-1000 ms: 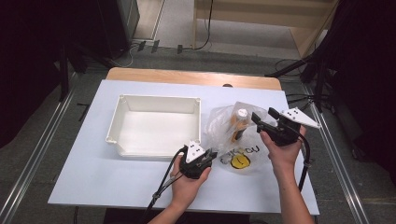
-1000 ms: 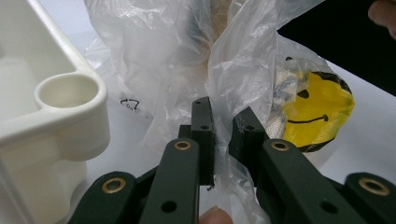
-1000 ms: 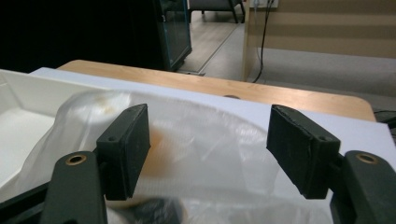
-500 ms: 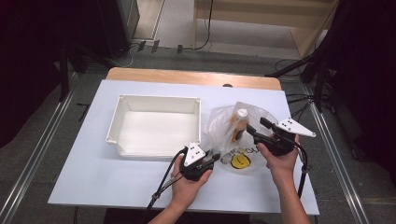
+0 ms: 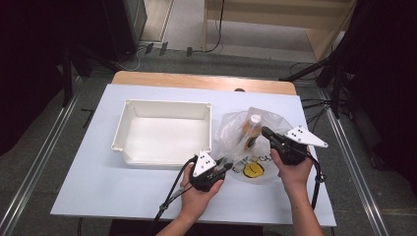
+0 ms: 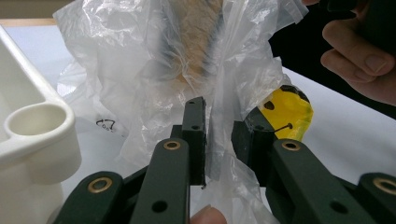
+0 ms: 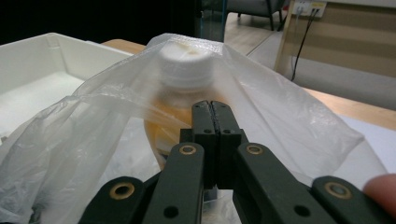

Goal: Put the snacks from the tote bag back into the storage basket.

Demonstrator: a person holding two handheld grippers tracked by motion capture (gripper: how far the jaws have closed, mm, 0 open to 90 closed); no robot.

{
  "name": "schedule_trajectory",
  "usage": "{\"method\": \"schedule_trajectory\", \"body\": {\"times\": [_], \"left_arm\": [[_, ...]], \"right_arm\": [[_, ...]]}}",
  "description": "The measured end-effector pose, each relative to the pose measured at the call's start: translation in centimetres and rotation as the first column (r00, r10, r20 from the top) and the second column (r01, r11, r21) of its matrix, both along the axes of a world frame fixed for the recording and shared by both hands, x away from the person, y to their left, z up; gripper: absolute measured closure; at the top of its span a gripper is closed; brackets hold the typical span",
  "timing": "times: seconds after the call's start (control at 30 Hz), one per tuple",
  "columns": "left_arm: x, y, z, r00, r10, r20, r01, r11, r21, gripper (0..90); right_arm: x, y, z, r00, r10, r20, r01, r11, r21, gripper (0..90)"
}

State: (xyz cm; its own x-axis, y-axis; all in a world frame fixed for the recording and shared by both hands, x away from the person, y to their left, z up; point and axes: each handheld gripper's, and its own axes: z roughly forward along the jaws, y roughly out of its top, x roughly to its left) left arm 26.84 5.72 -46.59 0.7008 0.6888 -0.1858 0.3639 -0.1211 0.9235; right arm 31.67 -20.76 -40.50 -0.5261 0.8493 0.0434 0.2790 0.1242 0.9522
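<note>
Work in hand: getting the bottle (image 5: 251, 129) out of the clear plastic bag (image 5: 231, 129). The bottle, white-capped with orange contents, is inside the bag on the worktop (image 5: 98, 182), just right of the white bin (image 5: 129, 128).

Right claw (image 7: 215, 121): jaws pressed together, pinching bag film in front of the bottle; cap visible through the plastic. Left claw (image 6: 219, 135): jaws apart with a fold of bag film between them, not yet clenched, near the bag's smiley print (image 6: 286, 112).

Judgement: early stage. One side of the bag is gripped; the second grip is unfinished. Bag not yet opened, bottle not out, bin empty.

Count: one bag, one bottle, one bin, two claws.
</note>
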Motion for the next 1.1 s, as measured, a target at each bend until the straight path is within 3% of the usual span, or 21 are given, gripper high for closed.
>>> {"method": "schedule_trajectory", "body": {"times": [0.1,0.17,0.27,0.33,0.47,0.53,0.6,0.67,0.73,1.0,1.1], "left_arm": [[0.0,0.1,0.2,1.0000,0.002,0.002,-0.002,0.9999,-0.010,77.6],[0.0,0.2,0.5,1.0000,0.008,-0.003,-0.008,0.9997,-0.025,79.6],[0.0,0.3,1.1,1.0000,0.006,-0.001,-0.006,0.9993,-0.036,83.2],[-0.1,0.3,1.6,1.0000,0.004,0.009,-0.003,0.9990,-0.045,84.4],[0.0,0.2,2.5,0.9998,0.002,0.022,-0.001,0.9984,-0.057,85.0],[0.0,0.3,2.9,0.9996,0.004,0.027,-0.002,0.9982,-0.061,85.0],[0.0,0.3,3.1,0.9995,0.005,0.032,-0.003,0.9977,-0.067,85.0],[0.1,0.4,3.1,0.9995,0.007,0.032,-0.005,0.9976,-0.069,85.0],[0.2,0.5,3.0,0.9997,0.013,0.022,-0.011,0.9972,-0.074,85.2],[0.3,0.3,3.0,0.9997,0.020,0.016,-0.019,0.9967,-0.078,86.0],[0.4,0.3,3.0,0.9996,0.024,0.012,-0.023,0.9965,-0.080,86.1]], "right_arm": [[-0.2,-0.4,0.2,0.9985,-0.050,0.023,0.049,0.999,0.014,88.3],[-0.4,-1.0,0.1,0.9971,-0.073,0.020,0.072,0.996,0.048,73.1],[-0.7,-1.7,-0.5,0.9987,-0.052,0.000,0.052,0.995,0.084,50.1],[-1.0,-1.8,-1.2,0.9988,-0.049,-0.009,0.049,0.997,0.058,41.5],[-0.8,-1.9,-1.6,0.9914,-0.129,-0.023,0.129,0.992,0.009,34.4],[-0.4,-1.9,-1.7,0.9887,-0.146,-0.033,0.146,0.989,0.001,40.4],[-0.3,-1.8,-1.8,0.9858,-0.166,-0.026,0.165,0.986,-0.034,58.5],[-0.5,-1.7,-1.8,0.9887,-0.149,-0.013,0.148,0.988,-0.042,78.5],[-0.7,-1.7,-1.6,0.9901,-0.140,0.008,0.140,0.989,-0.036,89.6],[1.2,-0.5,0.6,0.9913,-0.127,0.034,0.129,0.990,-0.053,90.0],[2.2,-0.4,1.2,0.9899,-0.139,0.027,0.140,0.990,-0.028,90.0]]}}
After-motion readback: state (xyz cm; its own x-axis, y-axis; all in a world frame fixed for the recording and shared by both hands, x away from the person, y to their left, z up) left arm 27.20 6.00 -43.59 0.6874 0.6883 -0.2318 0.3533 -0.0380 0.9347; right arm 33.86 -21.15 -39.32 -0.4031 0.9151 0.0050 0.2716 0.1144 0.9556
